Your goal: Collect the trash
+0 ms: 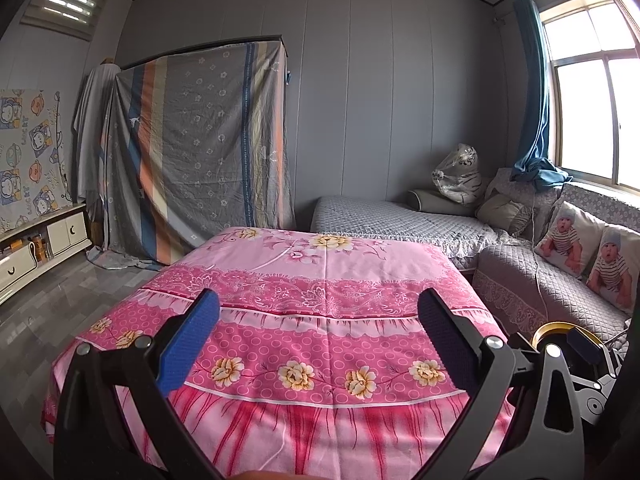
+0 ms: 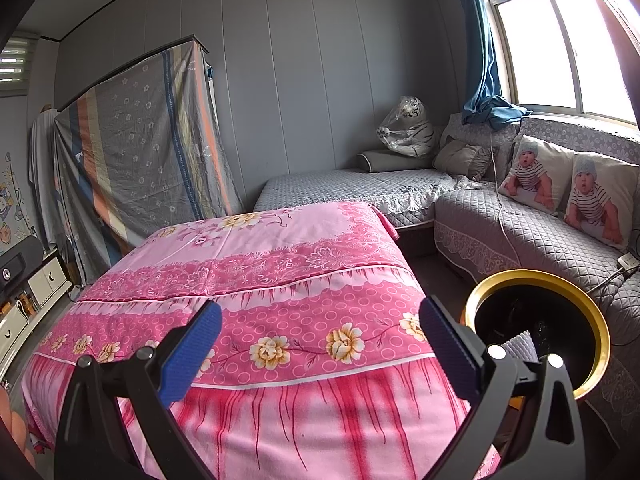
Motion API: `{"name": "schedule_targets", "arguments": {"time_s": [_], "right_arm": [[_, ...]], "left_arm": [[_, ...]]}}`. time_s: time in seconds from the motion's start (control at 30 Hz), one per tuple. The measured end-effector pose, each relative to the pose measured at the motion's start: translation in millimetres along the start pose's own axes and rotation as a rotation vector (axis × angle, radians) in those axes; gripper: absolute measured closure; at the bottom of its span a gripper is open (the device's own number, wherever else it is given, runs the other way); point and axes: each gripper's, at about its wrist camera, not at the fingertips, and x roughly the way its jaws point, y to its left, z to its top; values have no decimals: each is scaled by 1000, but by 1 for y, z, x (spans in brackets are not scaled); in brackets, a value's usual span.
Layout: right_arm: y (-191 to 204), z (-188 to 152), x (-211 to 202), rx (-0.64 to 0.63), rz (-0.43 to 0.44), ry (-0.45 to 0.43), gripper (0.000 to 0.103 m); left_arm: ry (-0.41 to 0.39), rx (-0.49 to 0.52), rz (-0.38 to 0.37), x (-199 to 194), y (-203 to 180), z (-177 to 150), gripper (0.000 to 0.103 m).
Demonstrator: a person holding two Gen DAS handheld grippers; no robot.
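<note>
A black trash bin with a gold rim stands on the floor to the right of the table, with a grey crumpled piece inside it. Its rim also shows in the left wrist view, behind the other gripper's body. My right gripper is open and empty above the near end of the pink flowered tablecloth, left of the bin. My left gripper is open and empty over the same cloth. No loose trash shows on the cloth.
A grey quilted corner sofa with two baby-print cushions runs along the right under the window. A plastic-wrapped tiger toy sits at its far end. A sheet-draped wardrobe stands behind. A low white cabinet lines the left wall.
</note>
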Motion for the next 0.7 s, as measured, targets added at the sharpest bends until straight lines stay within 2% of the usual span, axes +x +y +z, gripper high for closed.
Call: {"name": "schedule_targets", "arguments": {"time_s": [0.7], "right_arm": [[-2, 3, 1, 2, 4, 11, 8]], "left_arm": [[8, 0, -1, 3, 0, 1, 8]]}}
